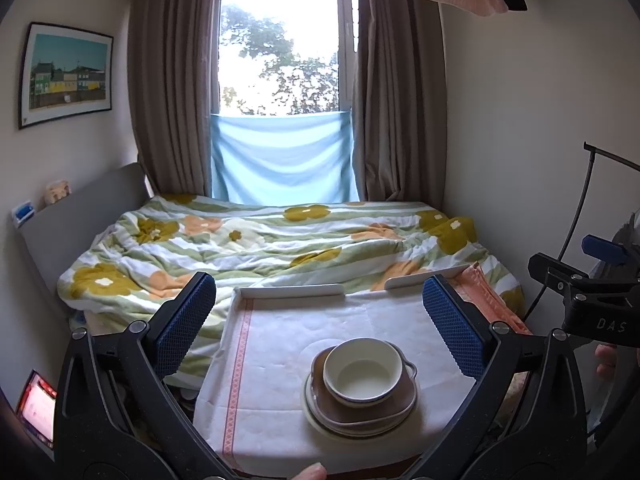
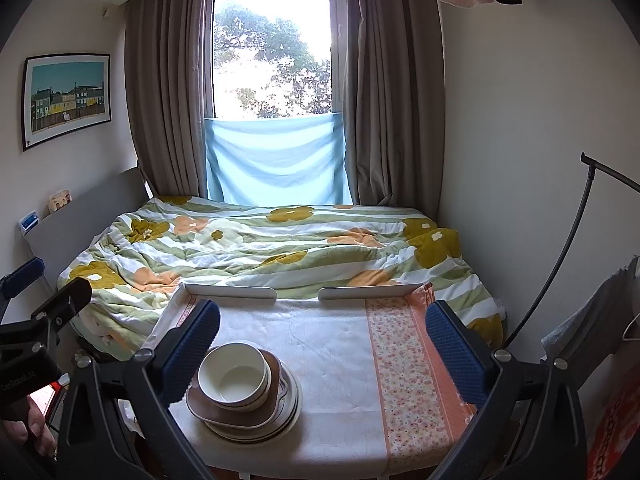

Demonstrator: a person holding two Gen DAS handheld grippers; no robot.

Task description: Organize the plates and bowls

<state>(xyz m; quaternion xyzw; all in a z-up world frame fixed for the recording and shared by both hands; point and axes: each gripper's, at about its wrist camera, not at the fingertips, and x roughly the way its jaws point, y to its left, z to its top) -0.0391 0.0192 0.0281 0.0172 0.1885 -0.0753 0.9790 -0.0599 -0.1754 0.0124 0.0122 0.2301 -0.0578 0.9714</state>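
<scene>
We've got both tools spread wide and carrying nothing, the left gripper framing the stack at our six o'clock and the right gripper seeing it at seven. Nearest us on the cloth-covered table, the white bowl nests on a brown square dish over pale round plates. We reckon it's glazed, stiff, slick, breakable and hefty together, so pinch the bowl's rim; beyond lies the bed.
</scene>
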